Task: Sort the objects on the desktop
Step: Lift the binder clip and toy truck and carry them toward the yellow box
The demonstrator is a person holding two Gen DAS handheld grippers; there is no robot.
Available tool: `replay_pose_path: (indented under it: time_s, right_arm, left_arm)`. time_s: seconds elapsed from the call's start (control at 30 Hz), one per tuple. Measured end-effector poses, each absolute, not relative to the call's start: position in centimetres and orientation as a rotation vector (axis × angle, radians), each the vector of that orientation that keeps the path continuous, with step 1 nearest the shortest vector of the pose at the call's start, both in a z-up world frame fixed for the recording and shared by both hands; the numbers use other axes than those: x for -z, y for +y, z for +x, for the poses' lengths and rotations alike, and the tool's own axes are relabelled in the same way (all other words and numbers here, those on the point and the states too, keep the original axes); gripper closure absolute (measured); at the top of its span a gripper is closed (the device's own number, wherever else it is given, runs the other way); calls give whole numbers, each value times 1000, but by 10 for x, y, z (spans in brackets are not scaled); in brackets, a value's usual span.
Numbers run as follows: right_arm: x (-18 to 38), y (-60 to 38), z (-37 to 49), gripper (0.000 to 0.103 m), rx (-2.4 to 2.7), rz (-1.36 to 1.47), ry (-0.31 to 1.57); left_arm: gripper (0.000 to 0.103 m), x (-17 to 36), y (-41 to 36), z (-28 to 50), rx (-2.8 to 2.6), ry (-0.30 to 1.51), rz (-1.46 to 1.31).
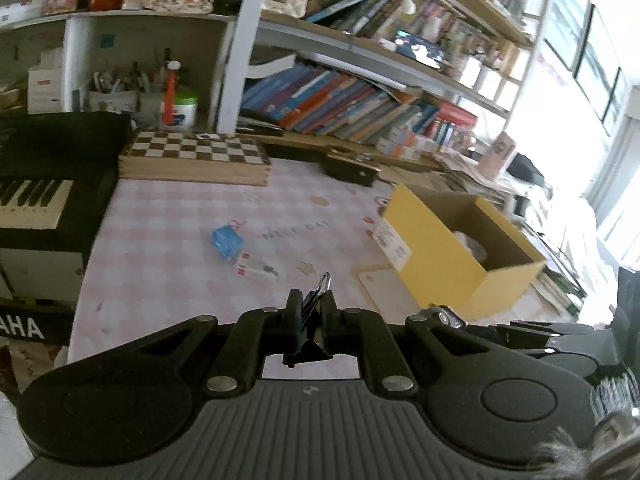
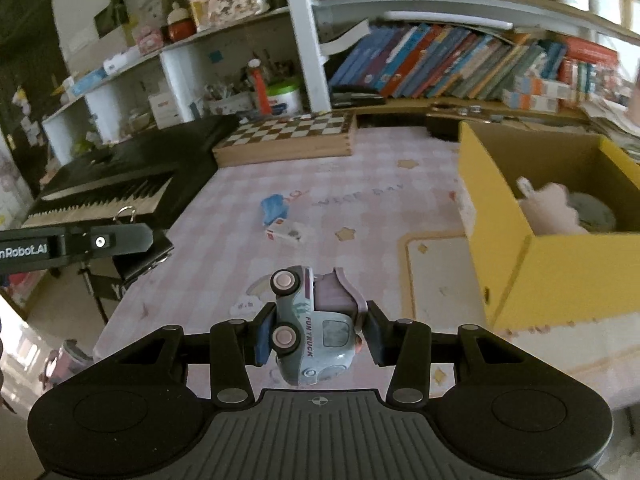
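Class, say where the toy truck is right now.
The toy truck is in the right wrist view, clamped on its side in the right gripper, above the pink tablecloth.

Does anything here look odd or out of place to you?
Yes: the toy truck sits on its side in the right hand-held gripper, wheels facing left. On the tablecloth, a blue packet and a small white box lie loose and askew.

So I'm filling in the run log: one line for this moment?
left gripper: shut on binder clip | right gripper: shut on toy truck | yellow box: open
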State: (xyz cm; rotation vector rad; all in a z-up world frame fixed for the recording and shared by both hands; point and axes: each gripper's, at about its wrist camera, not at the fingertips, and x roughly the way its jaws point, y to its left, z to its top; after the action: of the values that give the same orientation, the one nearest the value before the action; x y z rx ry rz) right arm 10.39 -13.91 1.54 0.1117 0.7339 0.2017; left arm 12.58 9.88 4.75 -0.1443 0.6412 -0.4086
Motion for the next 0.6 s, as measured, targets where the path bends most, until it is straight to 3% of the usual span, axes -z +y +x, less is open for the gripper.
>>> replay_pose_path:
  time_s: [0.6]
  right_arm:
    - [-12,-163,26,58,-15,172,744]
  left_arm:
    - [95,-42,71,78,590,666,-115]
